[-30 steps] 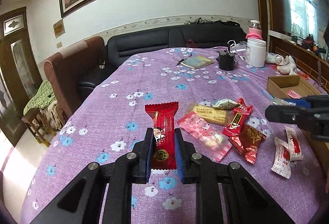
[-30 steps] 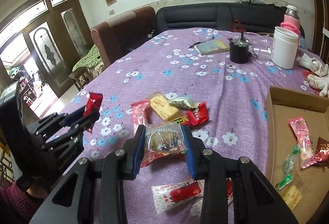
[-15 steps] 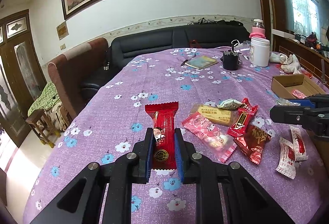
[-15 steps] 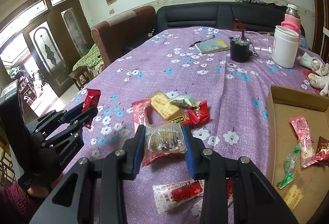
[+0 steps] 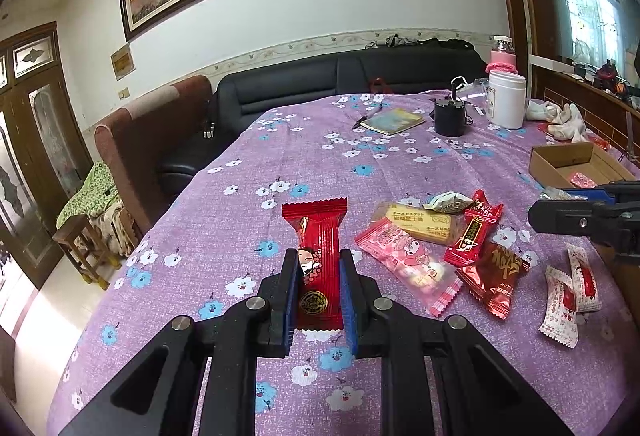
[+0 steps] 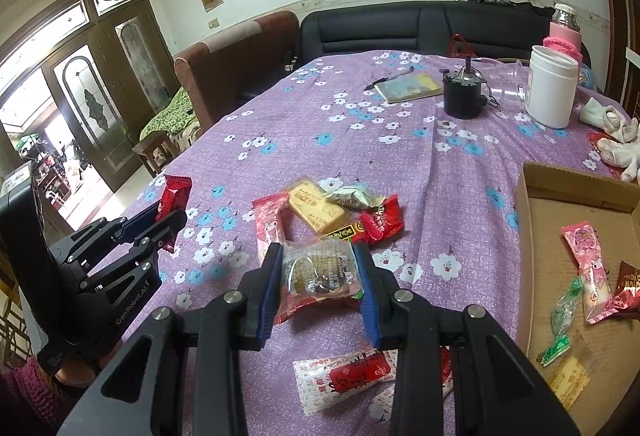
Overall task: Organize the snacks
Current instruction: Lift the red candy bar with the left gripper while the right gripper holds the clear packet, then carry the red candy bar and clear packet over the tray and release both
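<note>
The left gripper (image 5: 318, 286) is pinching a long, glossy red wrapper (image 5: 318, 248) above the purple flowered cloth (image 5: 280, 163). The right gripper (image 6: 320, 276) is squeezing a crinkly clear packet (image 6: 320, 270) beside the cardboard box (image 6: 532, 236).

My left gripper (image 5: 318, 276) points down at a slant, its jaws clamped on a long red snack packet (image 5: 316, 256). My right gripper (image 6: 320, 278) tilts down more steeply, jaws pinching a clear-wrapped snack (image 6: 320, 272).
</note>
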A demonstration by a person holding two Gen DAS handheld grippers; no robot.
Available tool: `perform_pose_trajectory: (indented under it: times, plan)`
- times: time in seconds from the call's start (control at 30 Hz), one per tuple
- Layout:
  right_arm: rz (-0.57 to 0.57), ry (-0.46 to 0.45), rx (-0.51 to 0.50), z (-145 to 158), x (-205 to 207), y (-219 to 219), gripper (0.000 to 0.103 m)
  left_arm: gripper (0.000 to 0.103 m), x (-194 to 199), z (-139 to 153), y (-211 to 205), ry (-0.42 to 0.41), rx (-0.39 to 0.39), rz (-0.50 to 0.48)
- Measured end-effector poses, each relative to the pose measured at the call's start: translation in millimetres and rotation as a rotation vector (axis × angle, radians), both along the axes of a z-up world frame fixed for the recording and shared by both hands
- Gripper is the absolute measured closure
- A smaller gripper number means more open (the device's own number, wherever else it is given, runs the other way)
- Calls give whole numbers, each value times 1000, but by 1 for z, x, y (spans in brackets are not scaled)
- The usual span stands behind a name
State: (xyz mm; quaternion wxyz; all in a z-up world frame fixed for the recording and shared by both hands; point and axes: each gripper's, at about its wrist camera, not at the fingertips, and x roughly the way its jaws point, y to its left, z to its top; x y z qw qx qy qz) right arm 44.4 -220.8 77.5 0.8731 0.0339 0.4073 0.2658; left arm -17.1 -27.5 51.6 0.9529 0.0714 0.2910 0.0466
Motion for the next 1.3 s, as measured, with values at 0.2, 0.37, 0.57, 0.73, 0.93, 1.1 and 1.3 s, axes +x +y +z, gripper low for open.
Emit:
perform_pose_trajectory:
  times: [0.2, 0.37, 0.57, 0.73, 0.93, 1.1, 1.3]
  plan:
    - [-12, -1, 7, 2, 1, -2, 69, 84, -1, 0, 0, -3, 9, 4]
    - [-20, 1, 11, 3, 1, -5, 69, 84, -1, 0, -1, -6, 12, 3]
    - [-41, 5, 23, 5, 3, -12, 69, 84, -2, 0, -2, -9, 17, 4]
    - [-71, 4, 40, 8, 6, -21, 69, 84, -2, 0, -2, -8, 18, 2]
    - [-128, 19, 80, 12, 11, -41, 69, 84, -2, 2, -2, -11, 25, -3]
    - [-189, 27, 114, 16, 16, -62, 69, 84, -2, 1, -3, -9, 26, -2]
    - [-268, 41, 154, 19, 21, -90, 69, 84, -2, 2, -6, -7, 26, -7]
